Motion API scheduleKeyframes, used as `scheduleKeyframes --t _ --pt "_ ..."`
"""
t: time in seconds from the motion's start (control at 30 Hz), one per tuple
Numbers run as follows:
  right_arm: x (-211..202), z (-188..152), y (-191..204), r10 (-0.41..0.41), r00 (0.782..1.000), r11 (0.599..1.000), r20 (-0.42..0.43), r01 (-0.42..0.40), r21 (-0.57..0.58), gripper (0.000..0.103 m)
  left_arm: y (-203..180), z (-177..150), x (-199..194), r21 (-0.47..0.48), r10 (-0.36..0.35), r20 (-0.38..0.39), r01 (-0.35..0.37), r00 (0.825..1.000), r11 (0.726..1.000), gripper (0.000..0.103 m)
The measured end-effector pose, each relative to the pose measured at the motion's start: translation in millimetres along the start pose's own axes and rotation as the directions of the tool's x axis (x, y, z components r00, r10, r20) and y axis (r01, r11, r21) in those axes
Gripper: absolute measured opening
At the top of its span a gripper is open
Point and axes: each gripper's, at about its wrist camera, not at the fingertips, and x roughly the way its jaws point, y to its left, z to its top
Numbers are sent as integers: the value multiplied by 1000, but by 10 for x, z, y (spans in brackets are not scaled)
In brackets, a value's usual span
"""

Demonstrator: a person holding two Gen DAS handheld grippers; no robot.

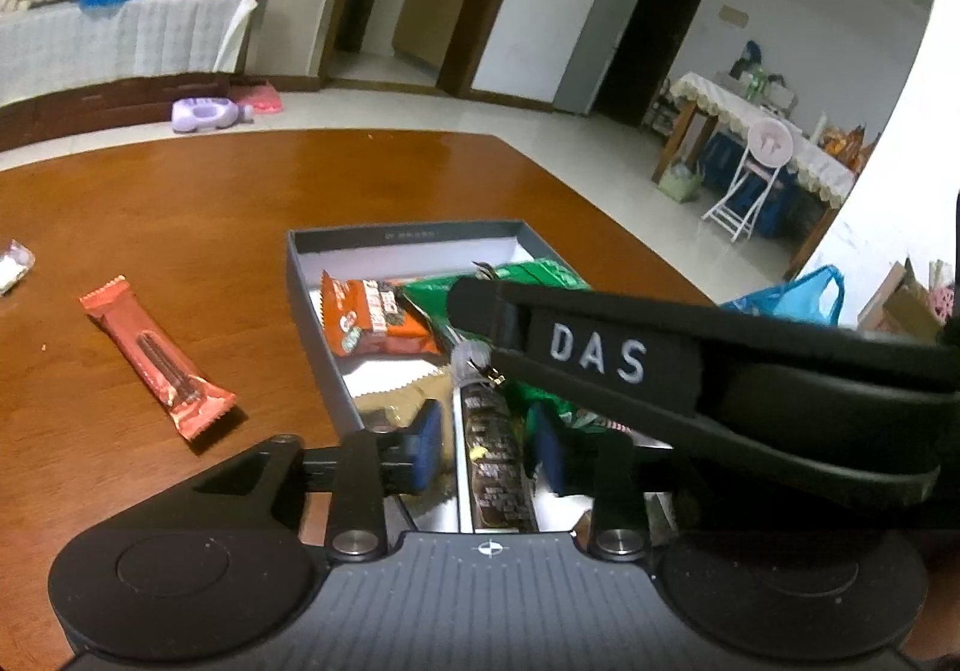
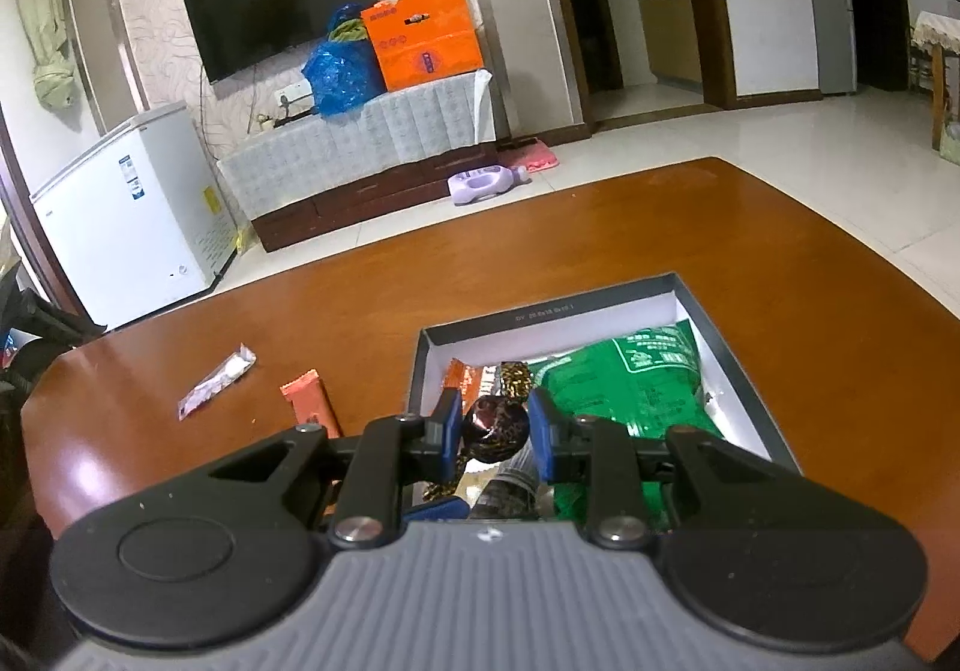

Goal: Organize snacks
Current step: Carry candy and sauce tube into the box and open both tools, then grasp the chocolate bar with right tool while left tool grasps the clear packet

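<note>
Between my left gripper's (image 1: 489, 446) blue pads lay a dark brown printed snack bar (image 1: 493, 467), long and glossy, its near end cut off by the gripper body. The pads stood apart on either side of it, and I could not tell whether they touched the wrapper. Across the top of that view my right gripper (image 2: 495, 434) reached in, its fingers hiding part of the green bag (image 2: 630, 389) beyond. From the right wrist view, my right jaws were narrow, closed on the bar's crimped end, which showed as a dark mottled bulge between the pads. All of this sat over the grey box (image 1: 372, 238), white inside, where an orange packet (image 1: 375, 320) lay ahead of my left jaws. Left of the box, on the wooden table (image 1: 210, 191), rested a salmon-pink wrapped bar (image 1: 159, 359) and, farther left, a small pale sachet (image 1: 13, 266), half cut off.
</note>
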Motion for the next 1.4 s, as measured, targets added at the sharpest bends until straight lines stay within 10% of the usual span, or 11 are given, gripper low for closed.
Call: scheduleKeyframes --t 0.57,1.0,1.4 --pt "-43 -13 -32 12 999 1000 37 -13 14 26 57 98 -289 135 87 120 -103 989 985 76" --pt "-140 -4 31 -75 985 995 157 64 73 53 517 42 -572 129 168 147 -187 975 974 83" --pt "-37 -112 559 2 985 1000 174 2 -25 54 1071 79 -915 81 288 242 -315 926 946 85"
